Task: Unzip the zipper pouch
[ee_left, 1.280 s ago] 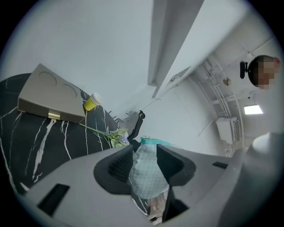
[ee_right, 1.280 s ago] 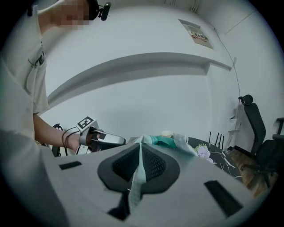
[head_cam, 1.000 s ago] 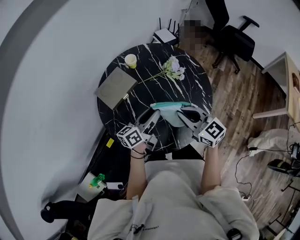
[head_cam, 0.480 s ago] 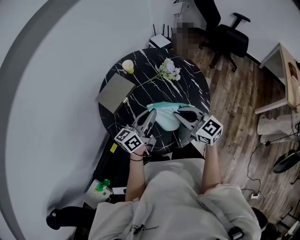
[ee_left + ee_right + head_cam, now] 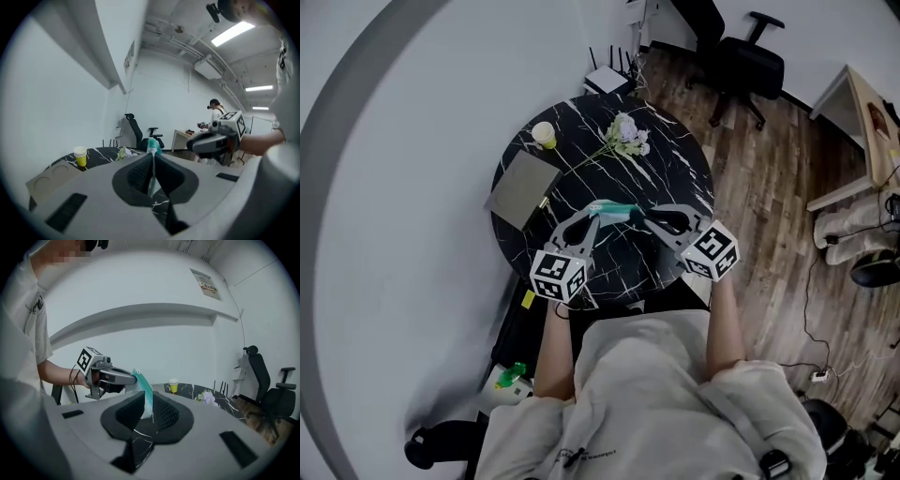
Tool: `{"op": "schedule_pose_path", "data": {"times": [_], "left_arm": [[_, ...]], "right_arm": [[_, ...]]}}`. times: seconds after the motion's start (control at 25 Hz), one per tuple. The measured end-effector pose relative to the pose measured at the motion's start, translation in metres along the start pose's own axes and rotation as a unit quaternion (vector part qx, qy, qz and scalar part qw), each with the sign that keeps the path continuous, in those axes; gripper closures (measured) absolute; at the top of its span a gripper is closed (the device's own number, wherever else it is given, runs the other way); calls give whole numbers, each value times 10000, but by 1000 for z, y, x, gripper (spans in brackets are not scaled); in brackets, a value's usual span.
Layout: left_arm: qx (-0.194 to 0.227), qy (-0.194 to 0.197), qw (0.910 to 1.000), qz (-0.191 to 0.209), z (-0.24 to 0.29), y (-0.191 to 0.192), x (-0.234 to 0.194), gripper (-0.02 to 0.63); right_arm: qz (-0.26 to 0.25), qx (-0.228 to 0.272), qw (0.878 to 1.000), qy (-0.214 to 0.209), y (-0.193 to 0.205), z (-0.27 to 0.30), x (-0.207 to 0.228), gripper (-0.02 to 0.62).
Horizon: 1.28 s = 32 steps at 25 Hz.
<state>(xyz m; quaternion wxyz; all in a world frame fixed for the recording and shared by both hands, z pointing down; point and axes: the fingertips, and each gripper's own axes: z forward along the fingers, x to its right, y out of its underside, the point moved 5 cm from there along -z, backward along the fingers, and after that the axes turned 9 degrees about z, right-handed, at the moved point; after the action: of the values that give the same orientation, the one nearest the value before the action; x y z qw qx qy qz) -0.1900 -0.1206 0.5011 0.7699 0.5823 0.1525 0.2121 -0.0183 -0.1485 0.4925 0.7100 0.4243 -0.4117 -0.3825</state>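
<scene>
Pouch (image 5: 615, 211) pinched at both ends above the table (image 5: 670, 178).
The left gripper (image 5: 591, 217) has just closed its jaws tight on the pouch's left end. The right gripper (image 5: 649, 219) has just eased its jaws a little, though they seem still to pinch the right end. Lying broad a second ago, the thin teal pouch now stands edge-up over the table's near rim, ready for unzipping.
</scene>
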Motion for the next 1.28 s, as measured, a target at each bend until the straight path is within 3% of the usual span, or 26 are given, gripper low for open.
{"op": "schedule_pose_path", "data": {"times": [0.08,0.16,0.28,0.36,0.48,0.6,0.68,0.72,0.88,0.96,1.04,1.28], "left_arm": [[-398,-16,9981,471,5,11,1,581],[-701,36,9942,810,10,23,6,581],[-913,242,9895,1091,16,36,17,581],[-1063,382,9848,1320,17,41,24,581],[-1349,548,9725,1819,19,49,33,581],[-1593,685,9539,2451,20,54,40,581],[-1719,722,9393,2880,21,53,42,581],[-1793,732,9312,3089,21,52,43,581],[-2233,862,8854,3983,24,54,41,581],[-2432,975,8670,4239,26,55,38,581],[-2617,1078,8505,4434,27,57,37,581],[-3022,1204,8020,5010,29,62,41,581]], "right_arm": [[258,26,9995,-181,0,13,-9,535],[880,78,9956,-300,5,30,-16,534],[1943,240,9801,-331,17,53,-19,519],[2188,236,9751,-285,23,61,-19,498],[2287,229,9728,-284,26,66,-16,466],[2659,321,9626,-410,32,67,-12,447],[3207,429,9442,-615,36,69,-10,450],[3622,539,9276,-737,38,70,-10,451],[5260,1179,8339,-1190,47,76,-3,435],[5633,1424,8033,-1312,52,79,1,418],[5836,1472,7877,-1317,60,81,2,415],[6080,1357,7742,-1120,73,86,2,415]]}}
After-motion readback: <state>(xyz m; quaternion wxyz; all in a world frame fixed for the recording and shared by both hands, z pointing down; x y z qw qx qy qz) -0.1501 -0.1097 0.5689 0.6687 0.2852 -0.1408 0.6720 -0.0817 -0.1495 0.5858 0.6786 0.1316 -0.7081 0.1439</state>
